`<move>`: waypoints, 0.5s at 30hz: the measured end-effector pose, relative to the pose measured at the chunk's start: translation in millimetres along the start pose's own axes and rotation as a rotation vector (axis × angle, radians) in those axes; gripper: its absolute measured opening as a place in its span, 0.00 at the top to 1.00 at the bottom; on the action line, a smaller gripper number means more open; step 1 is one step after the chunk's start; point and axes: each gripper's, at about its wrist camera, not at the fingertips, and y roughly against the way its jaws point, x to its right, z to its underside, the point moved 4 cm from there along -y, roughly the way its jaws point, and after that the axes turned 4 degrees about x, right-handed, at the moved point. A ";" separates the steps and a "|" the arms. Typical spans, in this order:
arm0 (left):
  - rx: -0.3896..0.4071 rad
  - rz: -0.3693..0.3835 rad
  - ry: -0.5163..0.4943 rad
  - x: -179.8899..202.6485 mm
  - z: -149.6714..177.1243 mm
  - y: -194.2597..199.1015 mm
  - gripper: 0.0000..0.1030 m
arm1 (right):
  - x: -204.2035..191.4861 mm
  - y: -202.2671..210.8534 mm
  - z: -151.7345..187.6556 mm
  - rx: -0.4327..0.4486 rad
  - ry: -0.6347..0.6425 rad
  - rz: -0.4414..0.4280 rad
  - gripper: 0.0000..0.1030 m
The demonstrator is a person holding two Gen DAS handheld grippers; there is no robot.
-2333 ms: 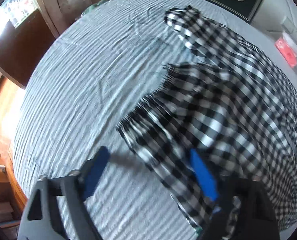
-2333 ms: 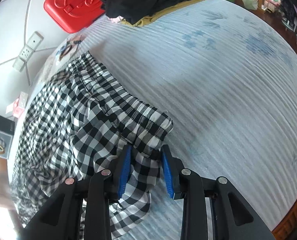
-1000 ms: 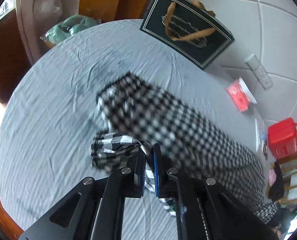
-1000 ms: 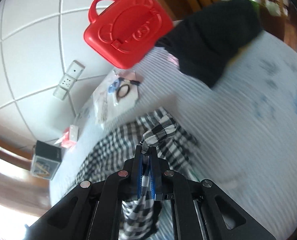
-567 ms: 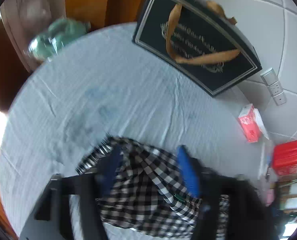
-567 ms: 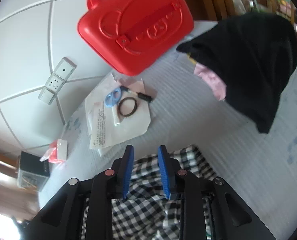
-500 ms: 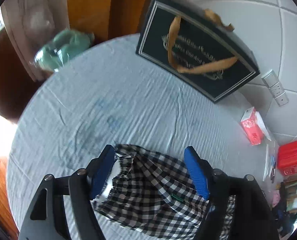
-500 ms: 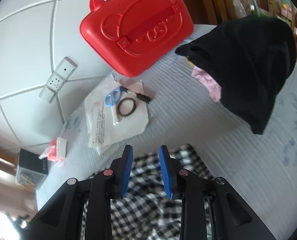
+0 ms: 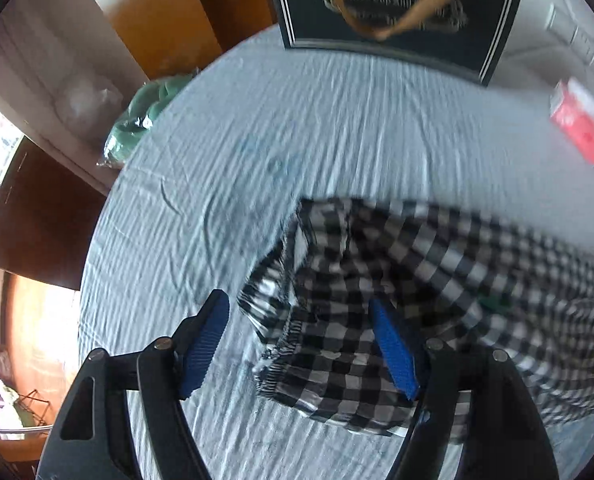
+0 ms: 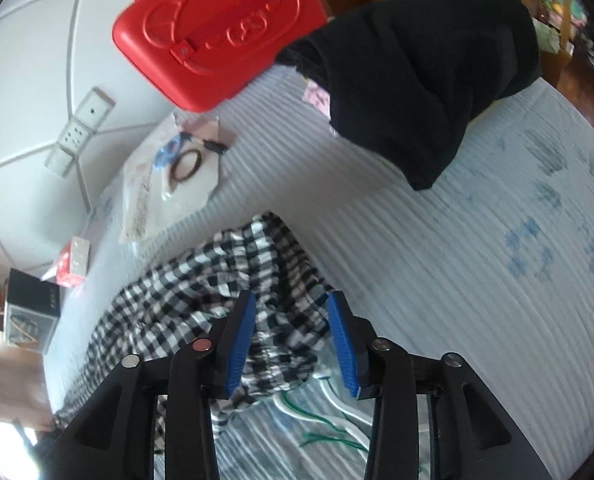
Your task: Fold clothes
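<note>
A black-and-white checked garment (image 9: pixel 397 280) lies folded over on the striped bed sheet (image 9: pixel 257 140). My left gripper (image 9: pixel 301 344) is open and empty, its blue pads on either side of the garment's near left corner. In the right wrist view the same garment (image 10: pixel 217 276) lies bunched, with white and green cords showing beneath it. My right gripper (image 10: pixel 293 336) is open and empty just above the garment's right end.
A black gift bag with tan handles (image 9: pixel 393 8) and a red pack (image 9: pixel 577 128) stand at the far edge. A green bundle (image 9: pixel 145 120) lies far left. A red case (image 10: pixel 217 36), a black clothes pile (image 10: pixel 417 80) and a plastic bag of small items (image 10: pixel 173 176) lie beyond the right gripper.
Both grippers carried the garment's ends toward the far side, then let go and opened. They now sit lower and closer over the folded garment.
</note>
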 end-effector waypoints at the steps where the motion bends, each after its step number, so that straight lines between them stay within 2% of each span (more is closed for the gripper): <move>1: -0.015 -0.003 -0.011 3.6 2.7 -7.6 0.30 | -2.5 -2.0 1.3 -0.012 0.014 0.000 0.61; 3: -0.040 -0.026 -0.023 8.1 5.5 -18.3 0.30 | -11.9 -7.5 8.0 -0.048 0.055 -0.005 0.54; 5: -0.055 -0.059 -0.045 13.2 8.2 -25.5 0.30 | -23.9 -18.6 19.4 -0.096 0.116 -0.008 0.42; 6: -0.049 -0.070 -0.061 16.5 7.9 -25.5 0.33 | -28.1 -26.2 24.3 -0.111 0.159 0.026 0.42; 7: -0.045 -0.081 -0.074 19.2 7.0 -24.7 0.60 | -32.2 -33.8 29.1 -0.126 0.203 0.062 0.45; 8: -0.045 -0.094 -0.083 20.5 5.2 -22.1 0.73 | -34.6 -34.3 29.4 -0.119 0.231 0.084 0.71; 9: -0.035 -0.102 -0.084 20.1 2.2 -17.2 0.76 | -37.0 -34.3 29.4 -0.111 0.259 0.106 0.80; 10: -0.003 -0.099 -0.065 16.0 -3.2 -6.9 0.76 | -39.4 -34.4 29.4 -0.103 0.286 0.128 0.82; 12: 0.054 -0.101 -0.023 3.5 -15.7 10.9 0.76 | -33.6 -14.8 17.5 -0.062 0.259 0.092 0.82; 13: 0.057 -0.091 0.000 -4.3 -21.8 13.1 0.76 | -30.6 -4.7 11.4 -0.041 0.244 0.072 0.82; 15: 0.004 -0.058 0.001 -8.8 -25.7 0.8 0.74 | -18.4 -14.6 10.9 -0.122 0.241 0.068 0.81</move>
